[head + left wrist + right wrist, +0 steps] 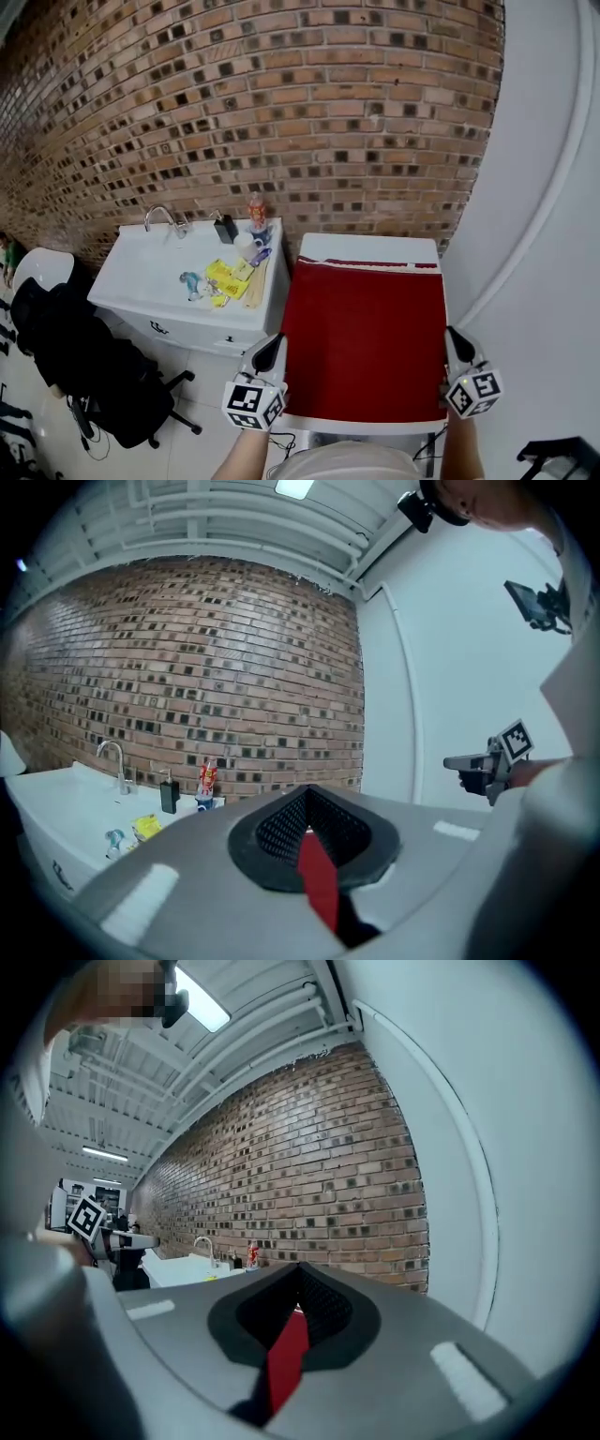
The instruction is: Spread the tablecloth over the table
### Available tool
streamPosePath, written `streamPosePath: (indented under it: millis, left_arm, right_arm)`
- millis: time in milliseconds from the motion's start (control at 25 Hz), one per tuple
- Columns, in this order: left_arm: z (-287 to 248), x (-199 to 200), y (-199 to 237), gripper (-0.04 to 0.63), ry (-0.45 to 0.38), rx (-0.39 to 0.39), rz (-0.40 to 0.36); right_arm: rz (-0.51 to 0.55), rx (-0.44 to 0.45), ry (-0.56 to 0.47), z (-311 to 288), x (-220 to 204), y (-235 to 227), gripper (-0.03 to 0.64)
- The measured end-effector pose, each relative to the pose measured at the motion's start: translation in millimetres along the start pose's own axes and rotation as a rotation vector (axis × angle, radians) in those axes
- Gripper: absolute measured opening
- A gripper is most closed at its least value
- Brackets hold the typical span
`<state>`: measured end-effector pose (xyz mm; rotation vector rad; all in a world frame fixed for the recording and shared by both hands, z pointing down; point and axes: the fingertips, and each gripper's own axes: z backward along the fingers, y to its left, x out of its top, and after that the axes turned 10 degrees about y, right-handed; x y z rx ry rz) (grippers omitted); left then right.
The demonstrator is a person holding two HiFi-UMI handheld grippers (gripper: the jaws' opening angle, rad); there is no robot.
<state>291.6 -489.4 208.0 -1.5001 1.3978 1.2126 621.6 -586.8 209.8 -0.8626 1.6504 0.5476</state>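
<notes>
A red tablecloth (366, 337) is stretched out flat over the white table (370, 247), whose far strip shows bare beyond the cloth's far edge. My left gripper (268, 353) is shut on the cloth's near left corner, and my right gripper (457, 345) is shut on its near right corner. In the left gripper view a red strip of cloth (319, 874) is pinched in the shut left gripper (307, 832), and the right gripper (476, 766) shows off to the right. The right gripper view shows red cloth (286, 1361) clamped in the shut right gripper (298, 1310).
A white sink counter (141, 281) with a faucet (164, 217), a bottle (256, 211) and yellow packets (223, 278) stands left of the table. A black office chair (94, 375) sits at the lower left. A brick wall (281, 112) is behind, a white wall (544, 234) on the right.
</notes>
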Motion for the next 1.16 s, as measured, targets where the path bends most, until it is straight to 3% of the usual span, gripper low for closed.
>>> streamPosePath:
  millis: [240, 1160]
  left_arm:
    - [6.8, 1.7, -6.2, 0.006, -0.007, -0.027, -0.001]
    - [1.1, 7.0, -14.5, 0.005, -0.025, -0.05, -0.014]
  right_arm:
    - [0.045, -0.009, 0.0, 10.2, 7.9, 13.5, 0.005]
    - [0.059, -0.021, -0.008, 15.5, 11.8, 11.0, 0.005]
